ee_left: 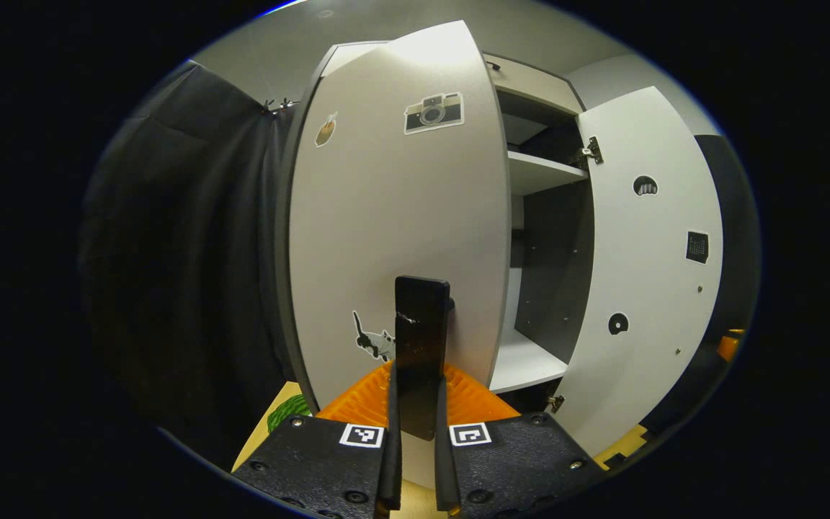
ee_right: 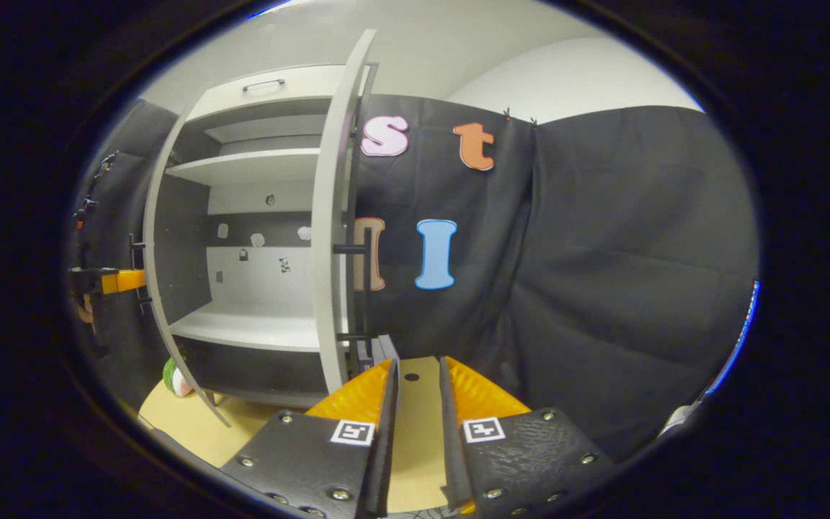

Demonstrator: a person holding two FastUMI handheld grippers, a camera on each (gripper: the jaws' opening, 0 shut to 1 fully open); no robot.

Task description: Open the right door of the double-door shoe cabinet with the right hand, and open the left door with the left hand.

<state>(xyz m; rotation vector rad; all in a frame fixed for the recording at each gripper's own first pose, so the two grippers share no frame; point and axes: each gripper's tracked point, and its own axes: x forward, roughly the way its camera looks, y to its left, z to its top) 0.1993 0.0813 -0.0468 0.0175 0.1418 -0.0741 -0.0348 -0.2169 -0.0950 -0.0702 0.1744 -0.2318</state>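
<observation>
In the left gripper view, the left gripper (ee_left: 418, 414) has its two fingers closed on the dark upright handle (ee_left: 421, 346) of the left door (ee_left: 393, 216), with the bar pinched between them. That door stands swung part of the way out from the shoe cabinet (ee_left: 537, 94), its outer face turned to the camera and carrying a camera sticker (ee_left: 434, 112) and two smaller ones. Past its free edge the inside is laid bare: a light upper shelf (ee_left: 541, 171) and a lower one. Farther right the right door (ee_left: 645, 267) hangs wide open, inner face showing, hinges at its top and bottom. So I judge the right half done and the left door well under way (how much more swing is wanted I cannot say).

In the right gripper view, the right gripper (ee_right: 418, 432) holds nothing; its fingers stand a little apart with bare floor showing between them. It sits low and just beside the right door (ee_right: 336, 238), seen here almost edge-on, its bar handle (ee_right: 357, 288) on the far face. To the left the cabinet is open, shelves pale against a darker back wall with small marks on it. At the far left the other gripper (ee_right: 109, 281) shows at the left door's edge (ee_right: 159, 238). What seems left is finishing that left swing and letting go
</observation>
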